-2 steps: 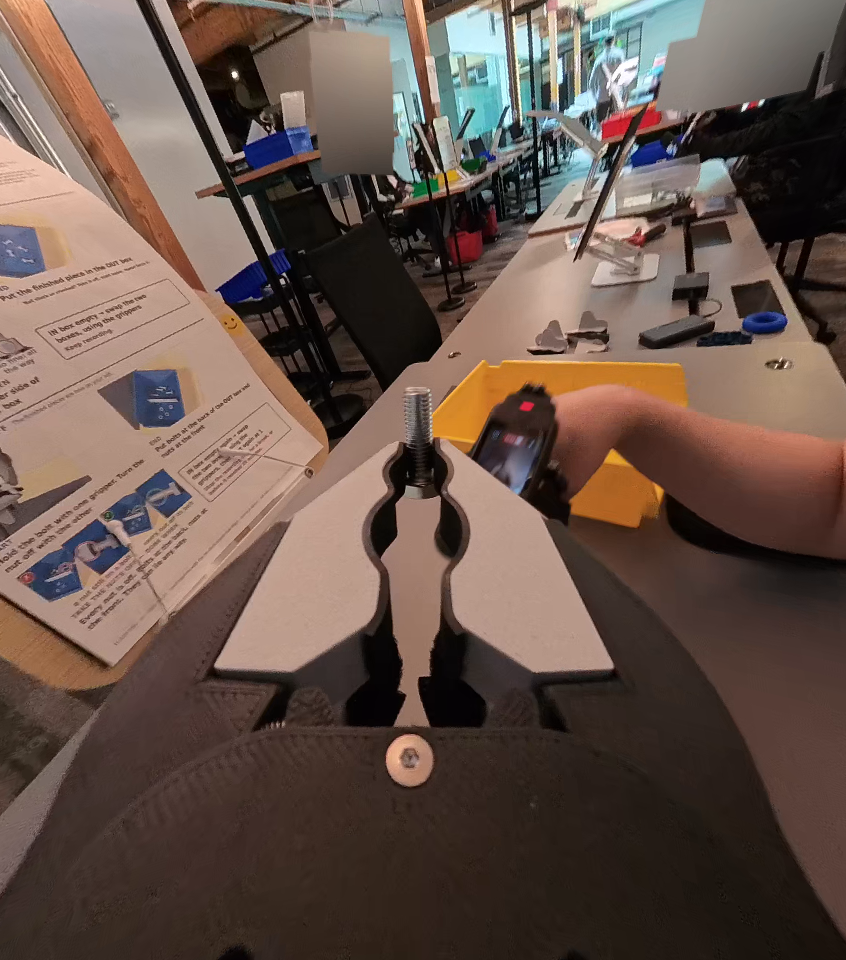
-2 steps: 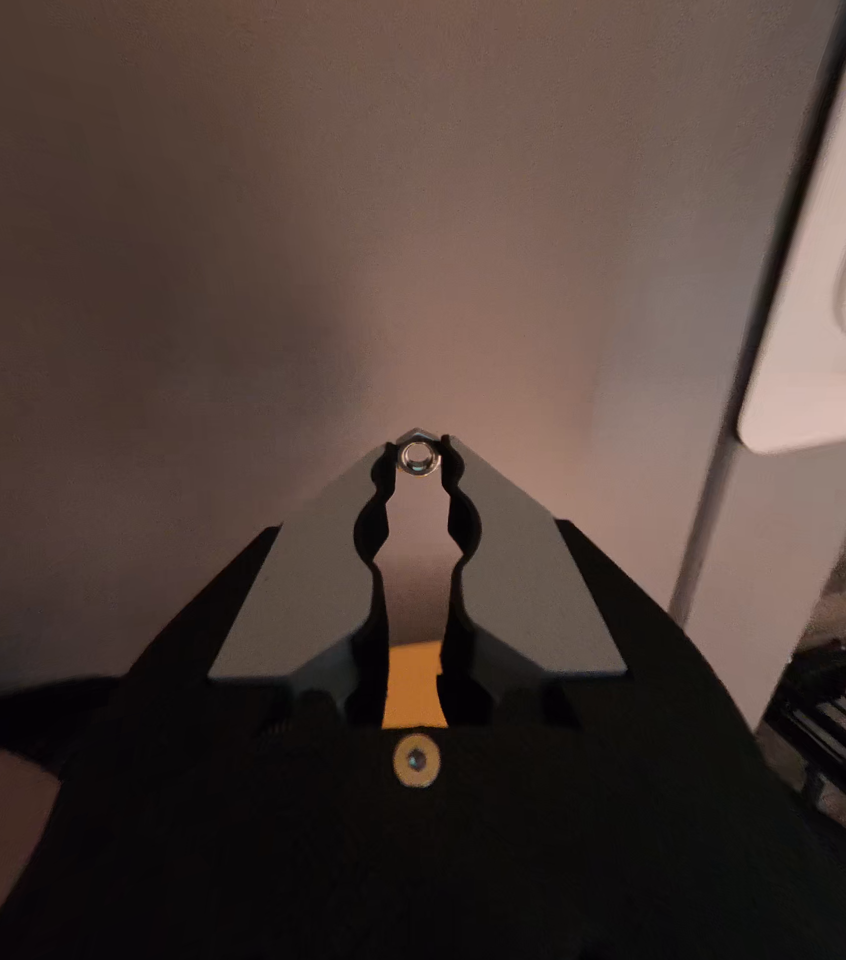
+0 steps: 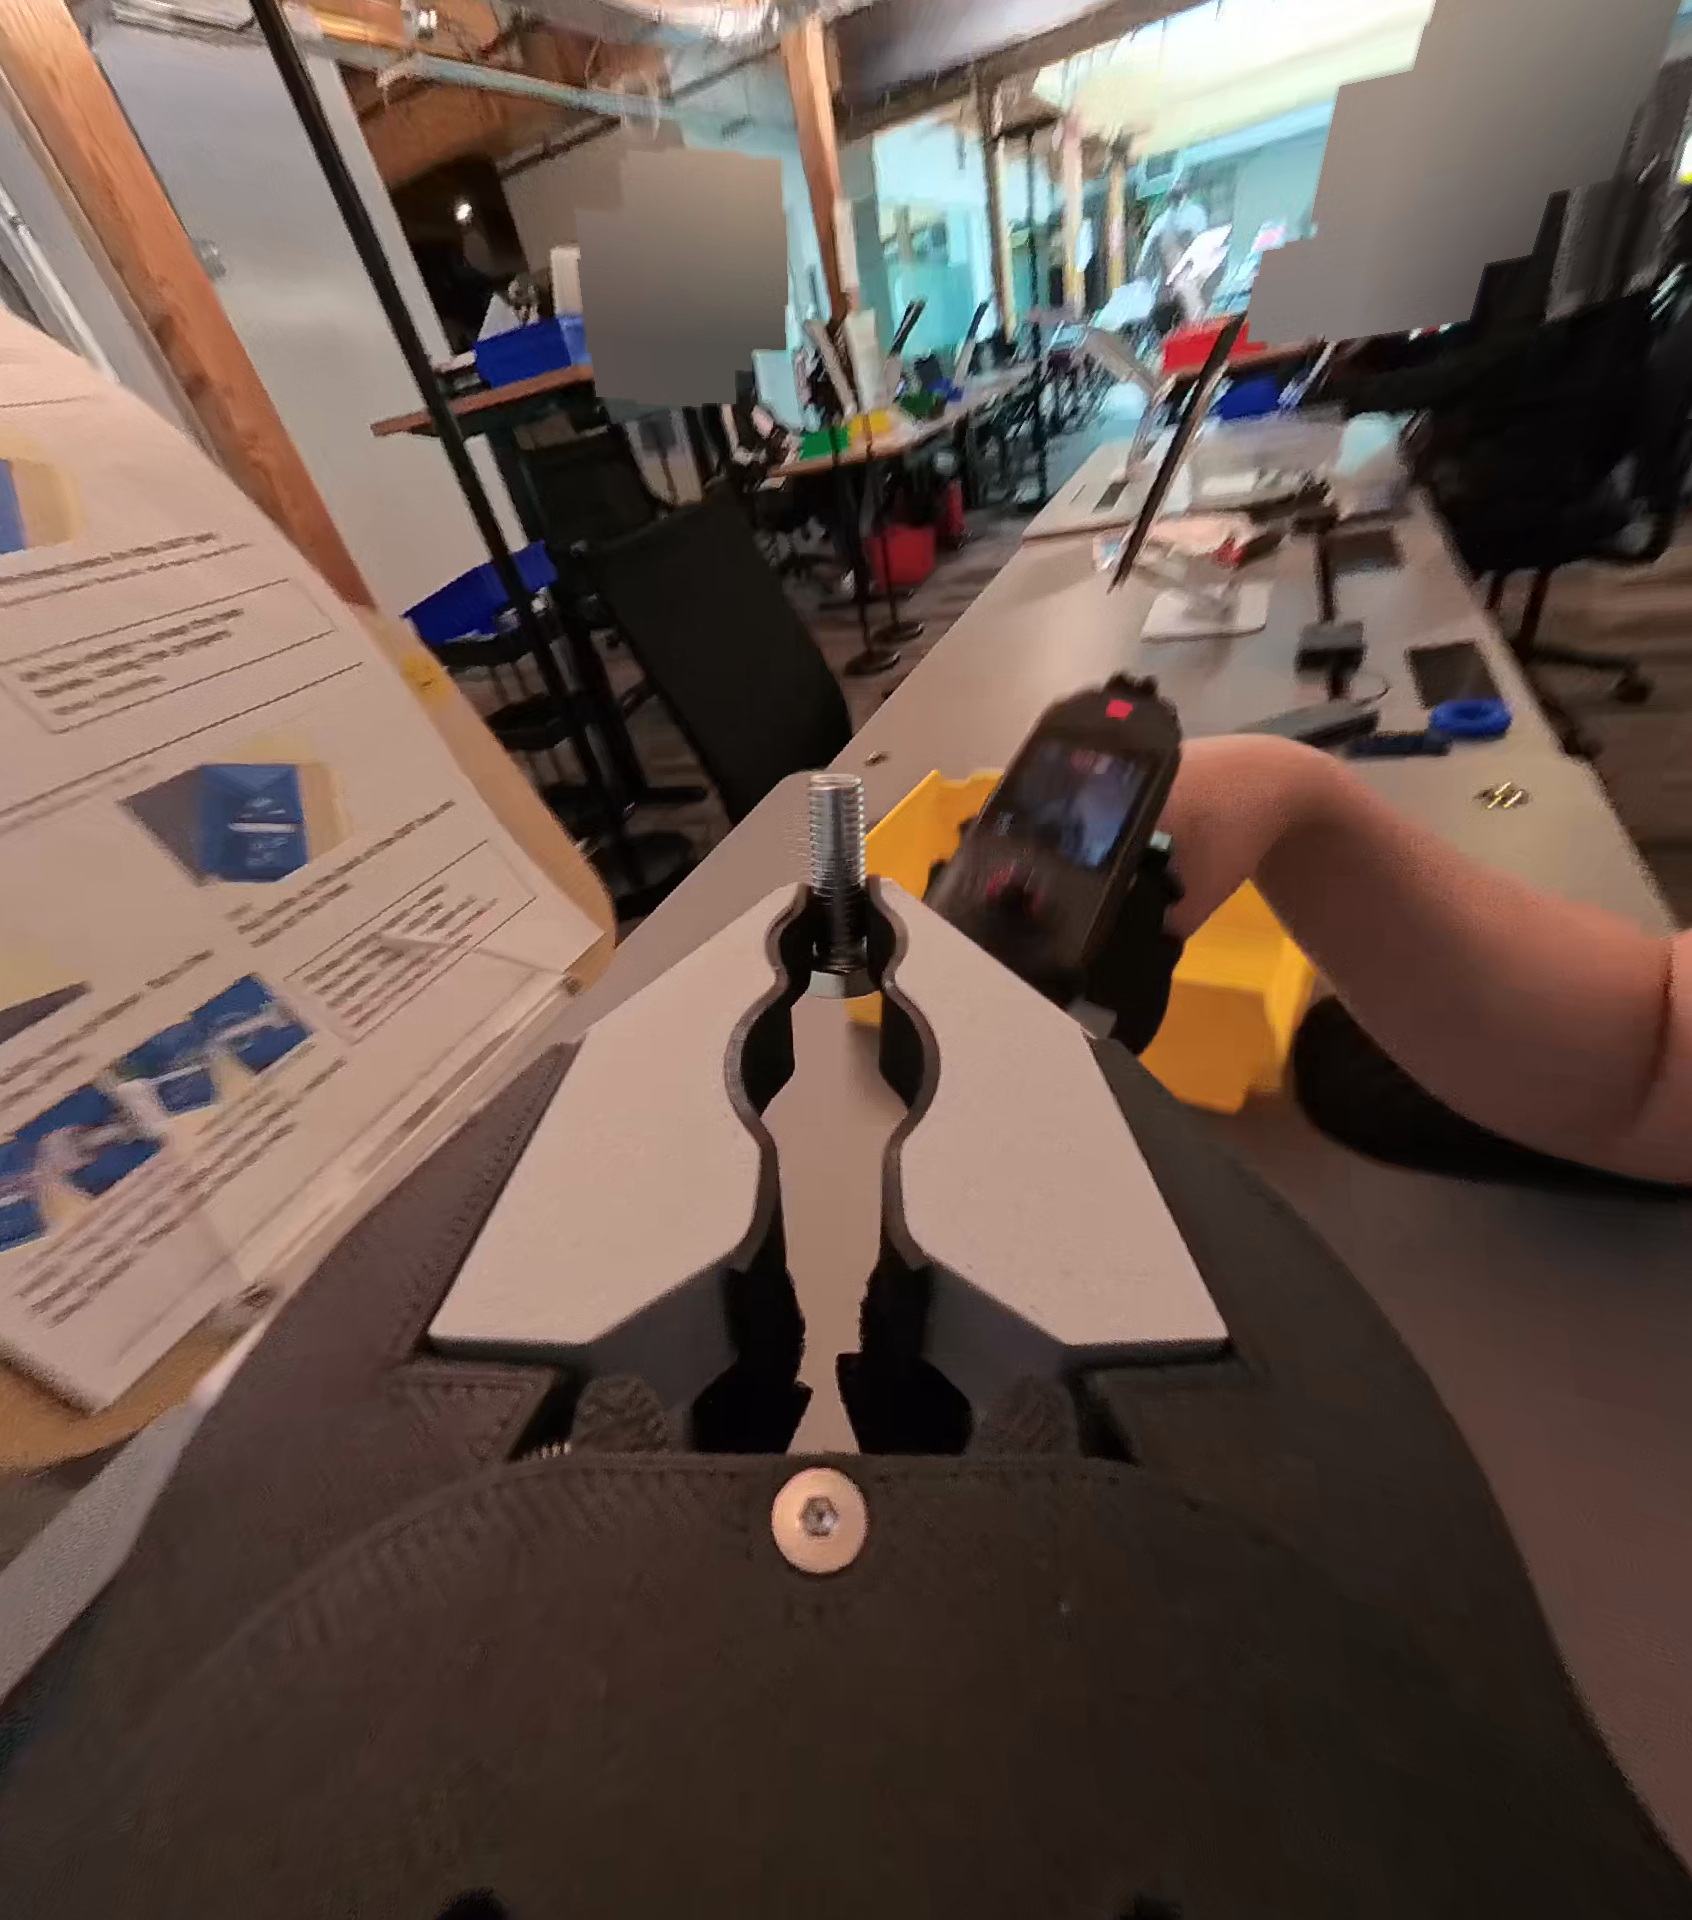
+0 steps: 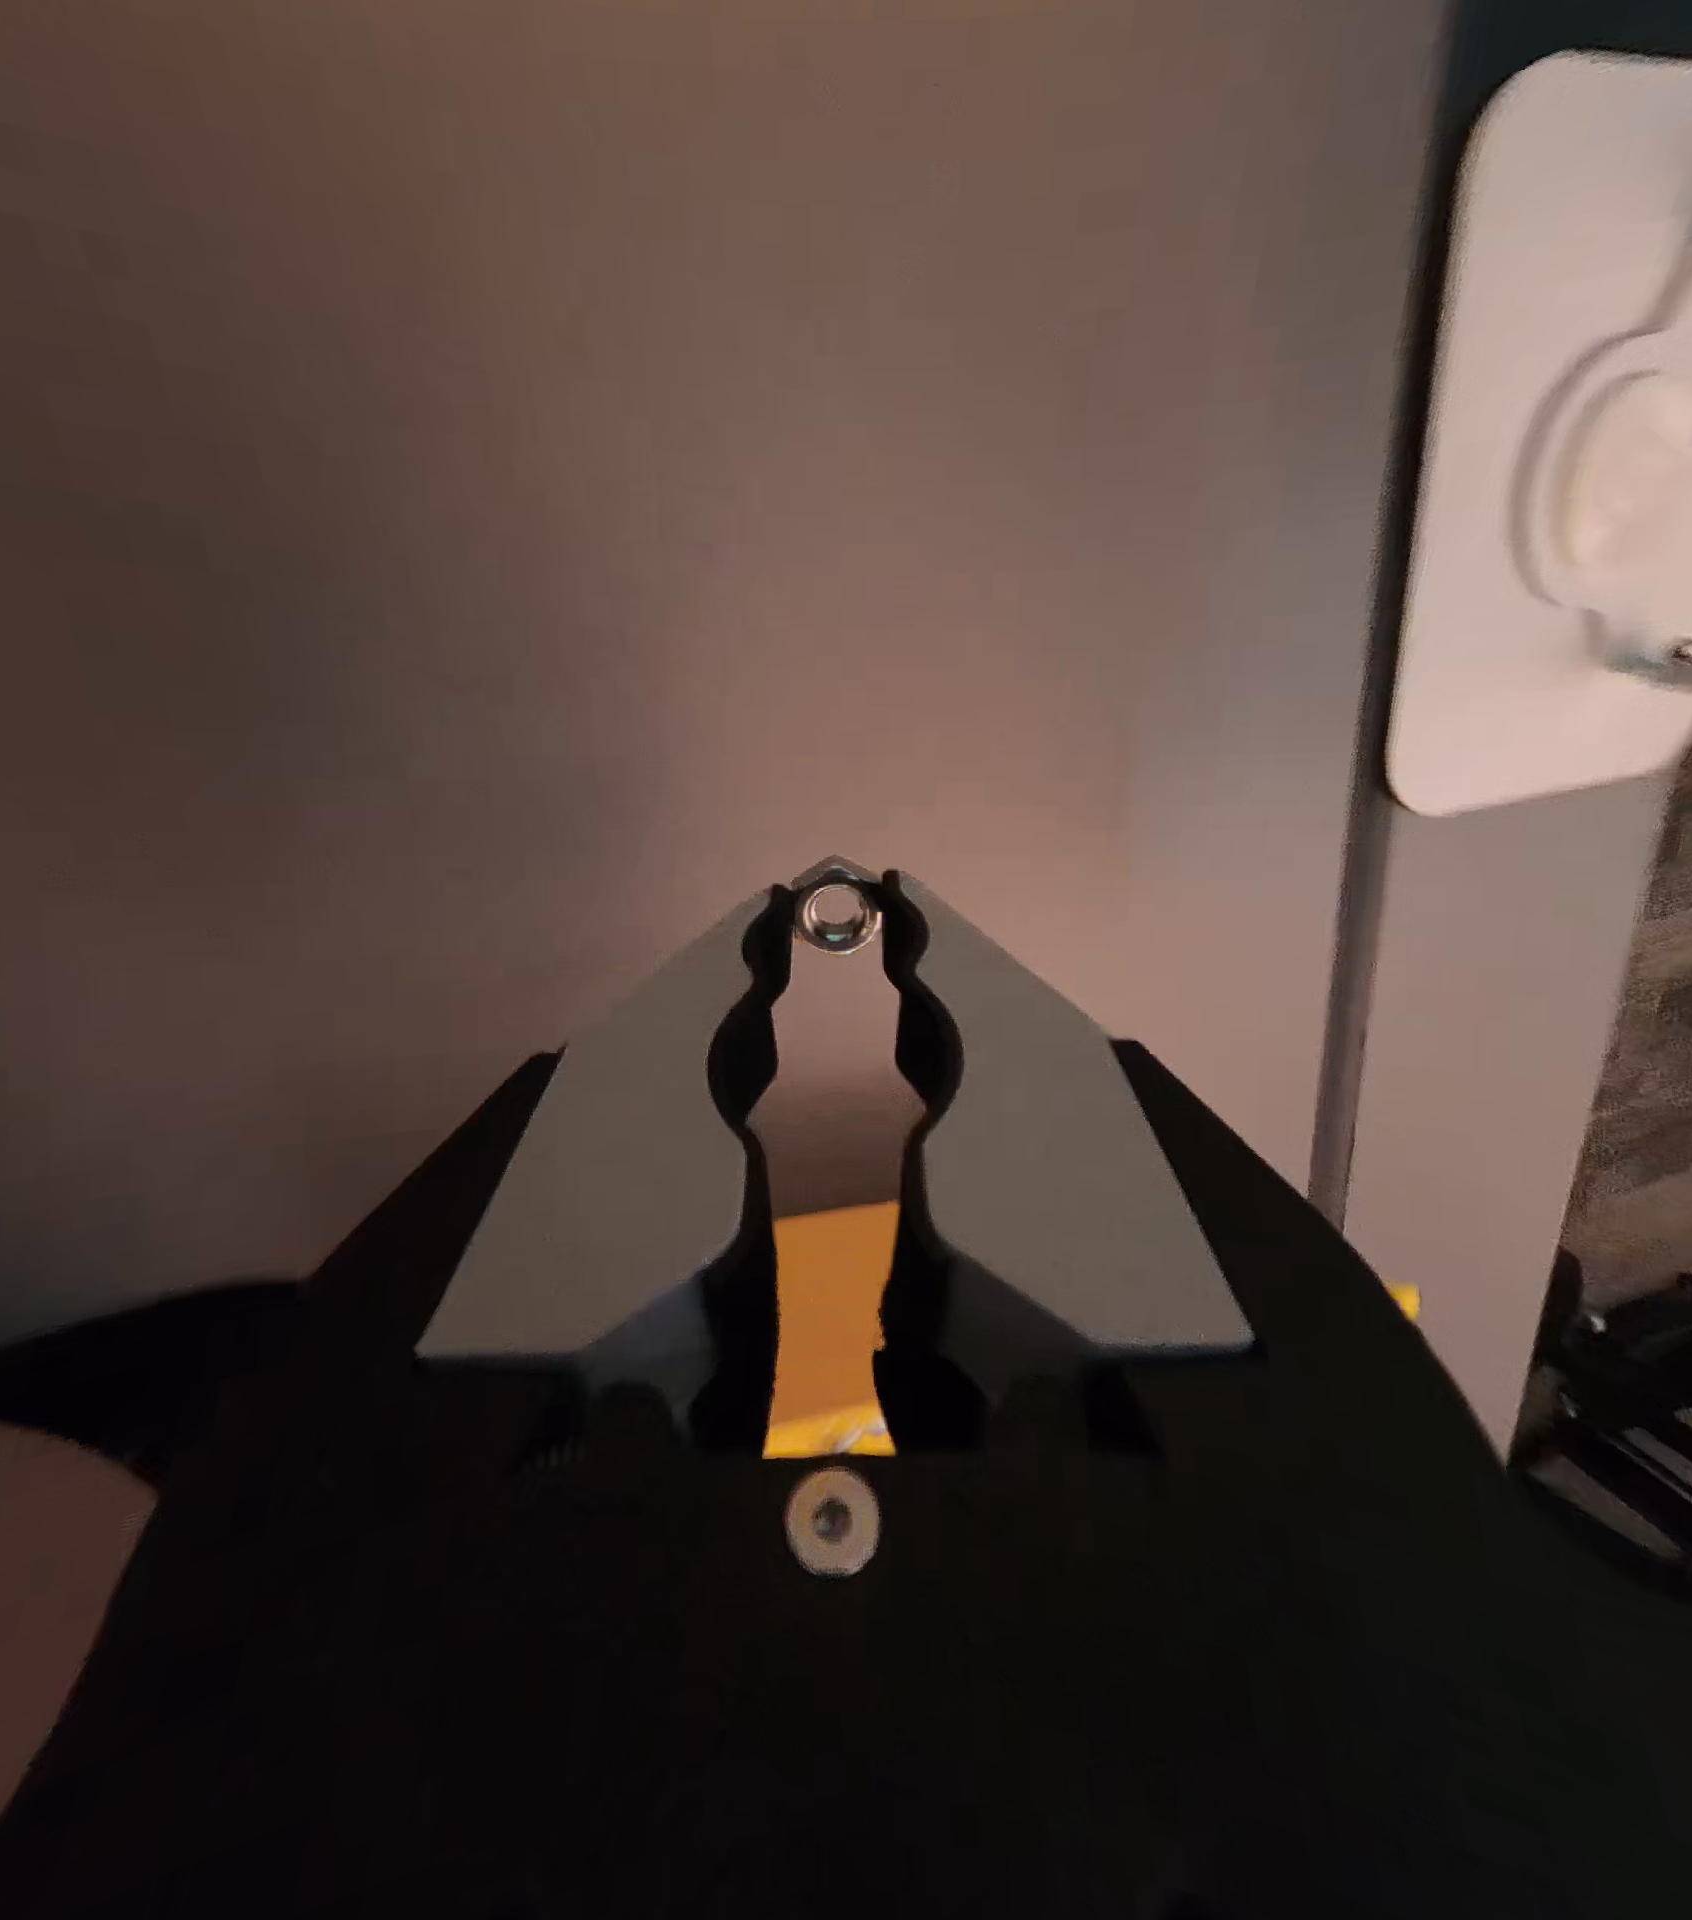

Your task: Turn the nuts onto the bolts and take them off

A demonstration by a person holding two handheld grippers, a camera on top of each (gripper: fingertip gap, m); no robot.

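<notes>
Gripping a bolt at its tips, the left claw holds it upright, threaded shaft pointing up past the fingers, head seated in the front notch between them.

Right claw: closed on a small metal nut, pinched at the very tips with the hole facing the camera. In the left wrist view this claw shows from behind as a black body with a screen, held by a person's hand just right of the bolt and apart from it.

Yellow bin: on the grey bench, behind the right claw; a strip of yellow also shows between the right claw's fingers.

Instruction sheet: propped at the left edge of the bench, tilted; print blurred.

White plate: at the upper right in the right wrist view, blurred, kind unclear.

Background: chairs, desks, blue bins, well apart.
</notes>
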